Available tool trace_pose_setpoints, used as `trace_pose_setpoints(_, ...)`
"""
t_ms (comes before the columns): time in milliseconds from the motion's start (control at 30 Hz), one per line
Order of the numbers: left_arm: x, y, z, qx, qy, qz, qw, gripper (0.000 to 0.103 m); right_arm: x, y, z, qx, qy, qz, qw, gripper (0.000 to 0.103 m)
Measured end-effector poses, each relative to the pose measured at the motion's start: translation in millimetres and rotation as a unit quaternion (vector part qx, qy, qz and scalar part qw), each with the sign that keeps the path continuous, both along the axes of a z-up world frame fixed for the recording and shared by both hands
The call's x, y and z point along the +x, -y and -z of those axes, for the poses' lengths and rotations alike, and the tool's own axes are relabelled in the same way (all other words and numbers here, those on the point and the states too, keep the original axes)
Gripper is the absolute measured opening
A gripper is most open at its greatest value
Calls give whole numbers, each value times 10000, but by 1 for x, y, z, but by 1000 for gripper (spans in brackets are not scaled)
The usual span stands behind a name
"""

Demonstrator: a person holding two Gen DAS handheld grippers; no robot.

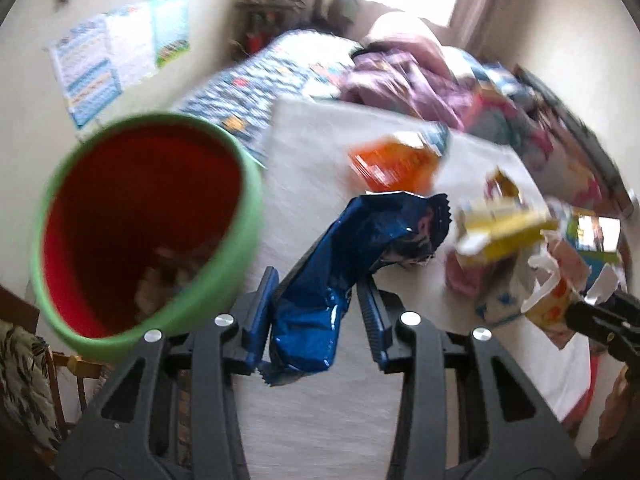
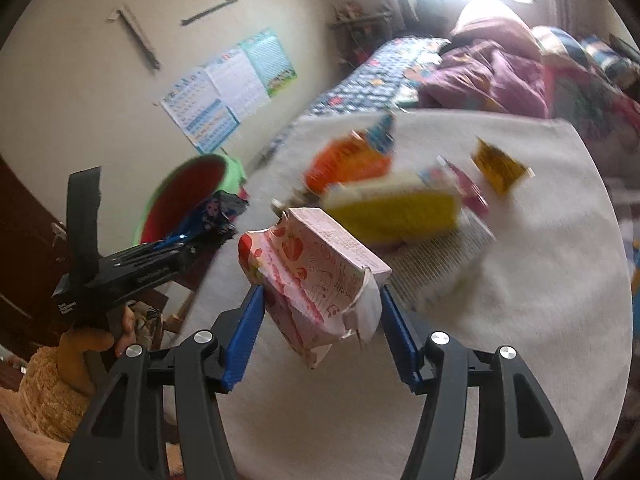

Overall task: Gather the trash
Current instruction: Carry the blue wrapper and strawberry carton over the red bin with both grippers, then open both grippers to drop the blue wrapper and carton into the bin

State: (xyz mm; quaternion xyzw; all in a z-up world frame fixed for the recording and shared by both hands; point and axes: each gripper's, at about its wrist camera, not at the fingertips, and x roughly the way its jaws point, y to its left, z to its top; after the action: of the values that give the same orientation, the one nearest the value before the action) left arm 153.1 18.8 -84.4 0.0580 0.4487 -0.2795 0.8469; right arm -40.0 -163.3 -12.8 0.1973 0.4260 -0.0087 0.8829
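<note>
Both hands are loaded and the bin is right there! The left gripper has its blue pads either side of a shiny blue wrapper; the left pad presses it, though on the right side I can't quite tell whether the pad meets the foil or stands a touch off it. The wrapper's crimped top sticks up past the fingertips, clear of the white tabletop. Just to the left sits the bin, green outside, red inside, mouth tilted towards the camera, with some scraps already at the bottom.

Over on the other side, the right gripper is clamped on a torn pink strawberry carton, held up off the table. Still lying on the cloth: an orange packet, a yellow box and a small gold sachet.

So this reads as the carry-to-bin step. Next, I'd say, the left hand needs to swing the wrapper over that green rim and let the fingers part well inside the opening, since foil this light could flutter and miss. The carton should follow, then back for the rest
</note>
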Motion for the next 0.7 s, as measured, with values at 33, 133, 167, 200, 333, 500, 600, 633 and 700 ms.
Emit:
trace_pose_setpoints(33,5,-10,-6,-39,93,-167,9998,39,6,-2,-2,1,47,-40,10000,57)
trace_pose_setpoints(133,22,-41,-18,-94,295,-683,9972,39,29,-16,-9,60,205,-202,9996,56)
trace_pose_setpoints(167,27,-49,-20,-88,310,-802,9963,39,37,-21,-11,74,266,-270,9993,56)
trace_pose_setpoints(200,32,-57,-20,-74,305,-908,9954,39,47,-28,-14,73,330,-360,9988,56)
trace_pose_setpoints(333,52,-89,-16,-20,228,-1364,9904,39,88,-56,-18,118,447,-692,9965,56)
trace_pose_setpoints(500,75,-112,-4,128,148,-1657,9860,39,137,-83,-15,299,475,-935,9940,56)
trace_pose_setpoints(600,85,-121,3,191,60,-1727,9848,39,162,-97,-14,307,483,-1014,9932,56)
trace_pose_setpoints(633,87,-123,5,199,39,-1736,9846,39,169,-100,-13,300,466,-1034,9931,56)
trace_pose_setpoints(700,90,-126,9,231,-17,-1743,9844,39,182,-106,-10,326,407,-1071,9929,56)
